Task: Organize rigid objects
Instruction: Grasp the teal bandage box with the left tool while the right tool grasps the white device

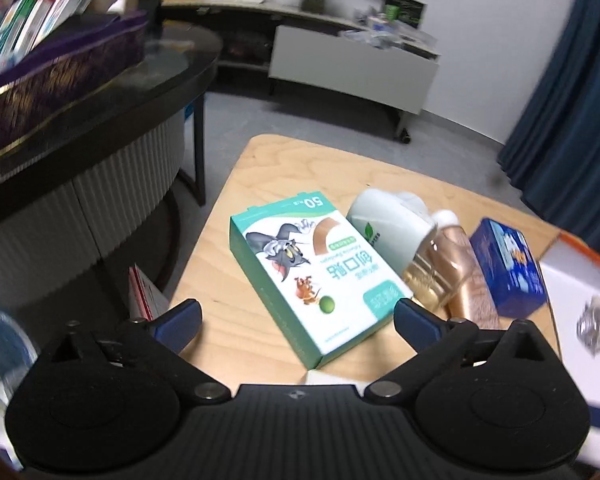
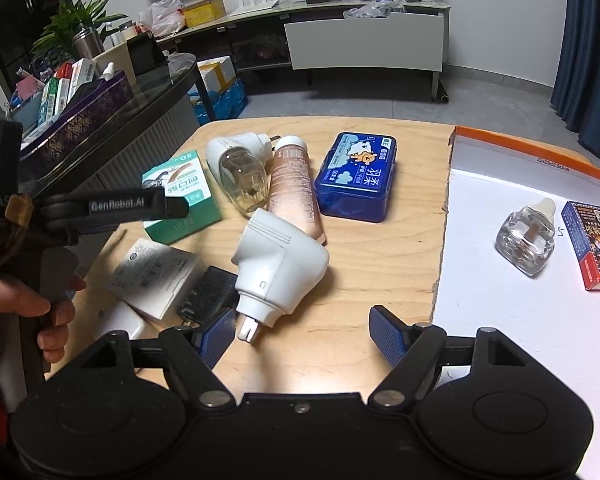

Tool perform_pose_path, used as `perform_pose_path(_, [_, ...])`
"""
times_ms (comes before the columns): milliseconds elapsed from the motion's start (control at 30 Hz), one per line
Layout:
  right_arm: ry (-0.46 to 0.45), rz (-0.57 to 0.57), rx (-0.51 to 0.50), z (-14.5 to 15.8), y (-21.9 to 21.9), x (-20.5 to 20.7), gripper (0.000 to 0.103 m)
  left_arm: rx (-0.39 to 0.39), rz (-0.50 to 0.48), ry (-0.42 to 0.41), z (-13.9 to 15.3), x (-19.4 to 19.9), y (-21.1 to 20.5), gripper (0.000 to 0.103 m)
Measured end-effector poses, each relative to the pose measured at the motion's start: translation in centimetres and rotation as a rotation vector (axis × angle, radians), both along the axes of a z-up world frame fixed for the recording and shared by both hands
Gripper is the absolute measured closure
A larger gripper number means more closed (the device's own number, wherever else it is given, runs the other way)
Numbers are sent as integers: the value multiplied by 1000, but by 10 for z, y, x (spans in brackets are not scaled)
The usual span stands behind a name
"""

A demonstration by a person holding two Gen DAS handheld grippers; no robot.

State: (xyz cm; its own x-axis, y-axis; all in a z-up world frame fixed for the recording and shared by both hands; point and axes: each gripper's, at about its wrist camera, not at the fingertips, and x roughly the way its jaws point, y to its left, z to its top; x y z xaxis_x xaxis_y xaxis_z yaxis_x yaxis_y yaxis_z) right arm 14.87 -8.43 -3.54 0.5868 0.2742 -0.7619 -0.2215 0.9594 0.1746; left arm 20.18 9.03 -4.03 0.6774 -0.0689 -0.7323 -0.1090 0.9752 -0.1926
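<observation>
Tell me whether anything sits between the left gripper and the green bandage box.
Nothing visible does. The left gripper hangs open just short of the green bandage box, whose near corner lies between its blue fingertips. The bottles lie beyond the box.

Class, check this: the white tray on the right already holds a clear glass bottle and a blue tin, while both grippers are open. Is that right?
Not quite. In the right wrist view the blue tin lies on the wooden table; the white tray holds the clear glass bottle and a card box.
</observation>
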Motion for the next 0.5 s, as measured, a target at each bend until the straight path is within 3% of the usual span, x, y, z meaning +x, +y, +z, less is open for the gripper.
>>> perform_pose_path(367, [-10,7,4,1,-2,0,16,-68,203,86,0,43,-18,0])
perform_pose_path(500, [-11,-4,12,1,-6,0,16,13,133,83,-1,53,-19,0])
